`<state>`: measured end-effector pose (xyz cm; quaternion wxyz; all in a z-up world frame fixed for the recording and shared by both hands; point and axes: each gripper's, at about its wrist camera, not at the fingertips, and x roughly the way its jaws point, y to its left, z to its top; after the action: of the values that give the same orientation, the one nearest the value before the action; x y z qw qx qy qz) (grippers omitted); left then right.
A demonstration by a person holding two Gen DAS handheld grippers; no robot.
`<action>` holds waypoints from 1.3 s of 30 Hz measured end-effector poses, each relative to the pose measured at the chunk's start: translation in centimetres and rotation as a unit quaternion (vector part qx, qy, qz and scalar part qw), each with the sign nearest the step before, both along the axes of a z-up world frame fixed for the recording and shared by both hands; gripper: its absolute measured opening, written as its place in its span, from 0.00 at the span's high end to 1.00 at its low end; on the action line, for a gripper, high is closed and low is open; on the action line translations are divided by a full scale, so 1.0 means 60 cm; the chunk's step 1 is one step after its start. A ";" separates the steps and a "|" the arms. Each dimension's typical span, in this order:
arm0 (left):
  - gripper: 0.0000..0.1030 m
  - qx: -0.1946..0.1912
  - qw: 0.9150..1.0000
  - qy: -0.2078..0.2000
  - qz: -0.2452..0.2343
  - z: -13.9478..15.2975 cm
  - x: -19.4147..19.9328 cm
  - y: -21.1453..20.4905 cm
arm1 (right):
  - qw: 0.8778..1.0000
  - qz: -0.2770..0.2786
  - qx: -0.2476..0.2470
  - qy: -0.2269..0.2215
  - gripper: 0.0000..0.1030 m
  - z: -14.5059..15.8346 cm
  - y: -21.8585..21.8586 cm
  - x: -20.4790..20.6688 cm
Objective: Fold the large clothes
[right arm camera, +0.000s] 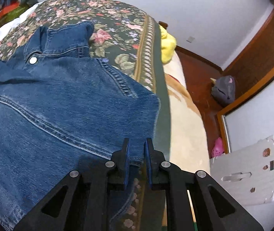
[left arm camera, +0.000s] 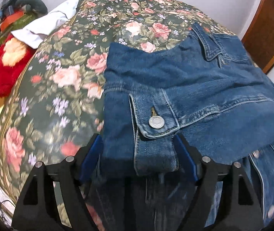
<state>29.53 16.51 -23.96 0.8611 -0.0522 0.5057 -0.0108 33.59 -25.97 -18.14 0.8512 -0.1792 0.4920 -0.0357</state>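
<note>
1. One denim jacket (left arm camera: 185,84) lies on the floral bedspread (left arm camera: 63,73), its sleeve cuff (left arm camera: 152,127) doubled across the body, so a fold looks just laid down and the release is the step in hand.
2. Two grippers are in view. The left gripper (left arm camera: 137,154) has its jaws spread wide with the cuff lying loose between them, the pads seemingly off the cloth.
3. The right gripper (right arm camera: 137,159) stands partly open at the jacket's near hem, a strip of denim edge between the pads; I cannot tell whether they touch it.
4. Next, I judge, both grippers must draw clear without dragging the cloth, then take fresh hold for the next fold.
5. Counted: three metal buttons in the left view, one by the collar (right arm camera: 33,60) in the right; one red plush toy (left arm camera: 4,67) beside the bed.
</note>
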 end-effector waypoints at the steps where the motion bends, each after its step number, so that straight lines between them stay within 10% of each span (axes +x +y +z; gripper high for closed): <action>1: 0.24 -0.002 1.000 0.000 -0.001 0.003 -0.008 0.002 | 0.999 -0.014 -0.030 -0.019 0.29 0.002 -0.004 -0.004; 3: 0.24 0.005 1.000 0.000 -0.001 0.010 -0.018 -0.001 | 0.998 -0.015 -0.027 -0.046 0.14 0.011 -0.023 -0.020; 7: 0.25 0.081 0.996 -0.014 0.017 0.033 -0.030 -0.001 | 0.998 -0.024 0.054 -0.015 0.14 0.024 -0.062 -0.030; 14: 0.24 0.020 0.996 -0.037 0.073 0.071 0.012 0.060 | 0.992 -0.012 0.123 -0.023 0.14 0.058 -0.066 -0.018; 23: 0.25 -0.048 0.995 0.026 0.088 -0.001 0.149 0.084 | 0.961 -0.063 0.266 0.034 0.14 0.011 -0.090 0.063; 32: 0.33 -0.088 0.993 0.046 0.066 -0.051 0.242 0.070 | 0.950 -0.045 0.305 0.040 0.51 -0.010 -0.074 0.121; 39: 0.71 -0.068 0.995 0.040 0.059 -0.050 0.260 0.035 | 0.968 -0.027 0.251 -0.002 0.88 0.008 -0.046 0.129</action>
<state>45.14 18.62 -26.96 0.8337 -0.1409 0.5339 0.0072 41.33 -28.71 -17.66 0.8685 0.0538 0.4883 0.0661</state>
